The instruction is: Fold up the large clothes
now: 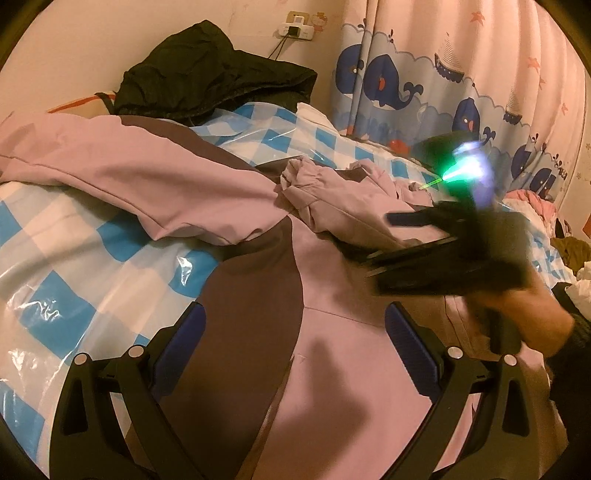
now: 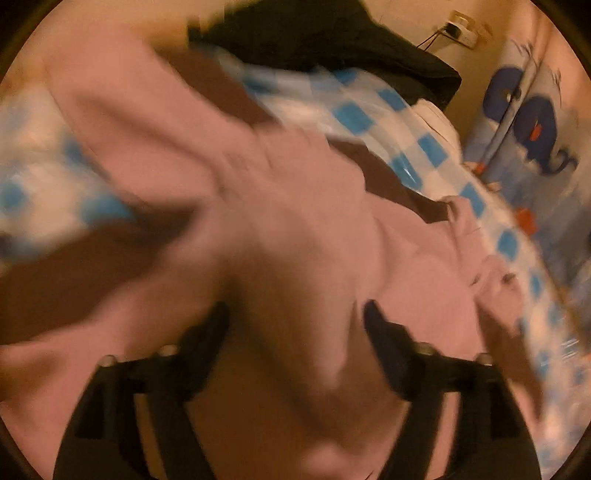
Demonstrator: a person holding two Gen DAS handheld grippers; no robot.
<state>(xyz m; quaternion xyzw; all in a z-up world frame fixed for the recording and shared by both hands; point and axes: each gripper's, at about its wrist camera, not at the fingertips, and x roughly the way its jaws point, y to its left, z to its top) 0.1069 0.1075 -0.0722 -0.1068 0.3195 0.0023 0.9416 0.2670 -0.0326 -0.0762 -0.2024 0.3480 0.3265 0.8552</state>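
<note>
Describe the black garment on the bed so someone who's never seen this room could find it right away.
Start at the bed with the blue and white checked cover, pushed against the cream wall. At its far edge, just below the wall socket, the black jacket lies in a crumpled heap. It is the only dark, bunched garment there; the pink and brown jacket nearer the camera lies spread out.

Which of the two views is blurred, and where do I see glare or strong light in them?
Right wrist view: motion blur smears nearly everything, the pink jacket included. Left wrist view: mostly sharp; only the right gripper is smeared, with a green-white light flare above it; glare spots on the checkered plastic cover; both views are dim, warm and fisheye-bent.
</note>
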